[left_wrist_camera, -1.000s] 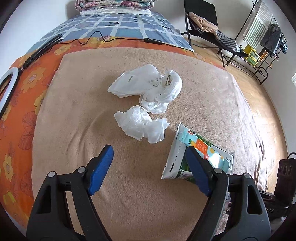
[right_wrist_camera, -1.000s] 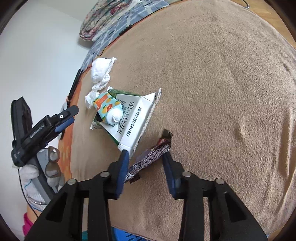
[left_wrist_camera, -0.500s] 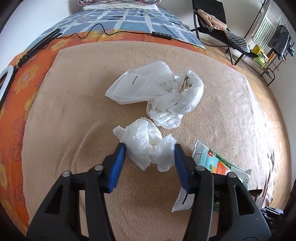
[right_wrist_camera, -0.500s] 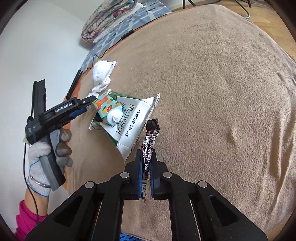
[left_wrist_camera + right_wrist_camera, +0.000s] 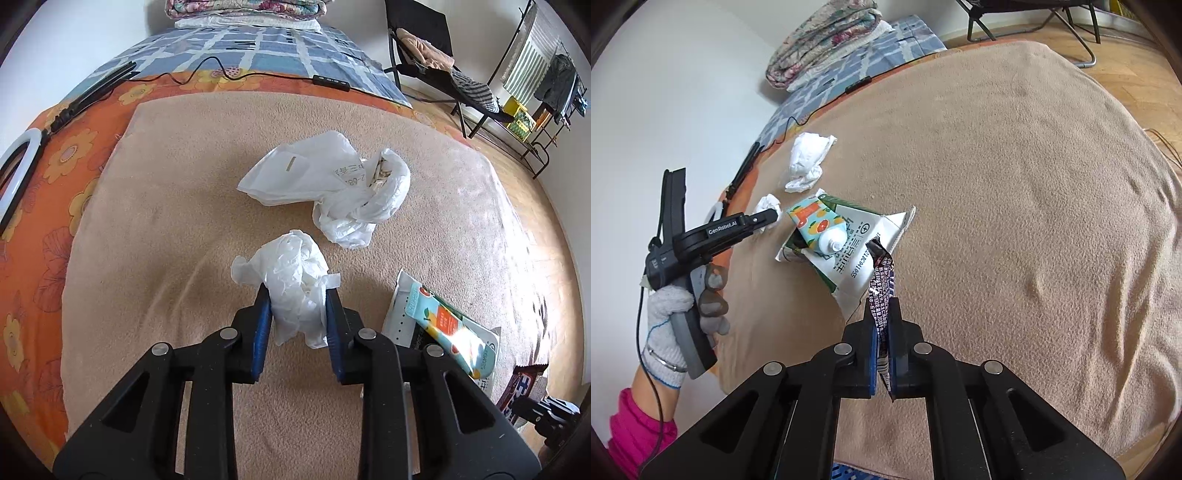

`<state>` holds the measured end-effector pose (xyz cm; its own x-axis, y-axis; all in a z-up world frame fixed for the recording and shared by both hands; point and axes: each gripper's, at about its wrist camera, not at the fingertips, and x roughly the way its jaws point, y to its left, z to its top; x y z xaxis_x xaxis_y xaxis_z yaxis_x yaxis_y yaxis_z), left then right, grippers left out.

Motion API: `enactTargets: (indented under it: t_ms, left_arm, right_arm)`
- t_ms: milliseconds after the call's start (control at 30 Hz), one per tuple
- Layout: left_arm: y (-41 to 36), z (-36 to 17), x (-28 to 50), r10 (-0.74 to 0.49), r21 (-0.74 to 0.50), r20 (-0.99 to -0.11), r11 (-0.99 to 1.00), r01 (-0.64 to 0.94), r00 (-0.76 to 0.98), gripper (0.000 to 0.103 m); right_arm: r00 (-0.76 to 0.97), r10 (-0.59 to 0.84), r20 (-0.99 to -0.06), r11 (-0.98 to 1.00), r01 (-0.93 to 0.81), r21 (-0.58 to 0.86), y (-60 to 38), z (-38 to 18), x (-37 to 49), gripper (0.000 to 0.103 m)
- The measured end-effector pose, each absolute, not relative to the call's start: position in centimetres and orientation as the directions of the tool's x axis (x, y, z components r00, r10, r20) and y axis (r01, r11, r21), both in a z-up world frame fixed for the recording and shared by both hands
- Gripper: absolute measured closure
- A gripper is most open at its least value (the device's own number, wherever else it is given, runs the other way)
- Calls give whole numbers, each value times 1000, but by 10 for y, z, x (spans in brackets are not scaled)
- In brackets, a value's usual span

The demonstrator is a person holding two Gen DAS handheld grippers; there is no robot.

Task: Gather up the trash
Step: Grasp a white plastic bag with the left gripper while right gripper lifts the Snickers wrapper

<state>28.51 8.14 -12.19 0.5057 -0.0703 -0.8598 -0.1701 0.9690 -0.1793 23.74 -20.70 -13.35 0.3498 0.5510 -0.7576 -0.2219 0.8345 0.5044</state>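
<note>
My left gripper (image 5: pixel 297 295) is shut on a crumpled white tissue wad (image 5: pixel 291 273) on the tan blanket (image 5: pixel 166 221). Beyond it lies a white plastic bag (image 5: pixel 332 184). To the right sit a flattened milk carton (image 5: pixel 402 314) and an orange-printed tube (image 5: pixel 454 332) on top of it. My right gripper (image 5: pixel 882 306) is shut on a dark snack wrapper (image 5: pixel 882 280), lifted off the blanket beside the carton (image 5: pixel 864 254) and tube (image 5: pixel 816 225). The right wrist view also shows the left gripper (image 5: pixel 768 218) on the tissue (image 5: pixel 768 205), and the plastic bag (image 5: pixel 809 158).
A black cable and remote (image 5: pixel 330 82) cross the orange floral sheet (image 5: pixel 48 177); a ring light (image 5: pixel 14 177) lies at the left. A folding chair (image 5: pixel 424 55) and drying rack (image 5: pixel 546 92) stand on wooden floor to the right. A gloved hand (image 5: pixel 679 310) holds the left gripper.
My left gripper moved forward over the tissue wad and shut on it. My right gripper shut on the snack wrapper and raised it off the blanket.
</note>
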Motion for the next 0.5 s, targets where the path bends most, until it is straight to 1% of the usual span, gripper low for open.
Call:
enactTargets:
  t_ms: [133,333,500]
  left_arm:
    - [82,-107,266,-64,-169,-852,973,-159,519,76]
    - [72,-87,229,-91,-182,-843,976,-122,530,76]
    - [52,-67,195,-120,-184,-832,981,-65,541,76]
  right_arm:
    - [383,544,-746,839,-250,484,-208,-121,229,100]
    - [396,552,-733,834,-277,478,-209,-108,217,100]
    - [410,555,-723,830,-337,446,-200,-97,202,100]
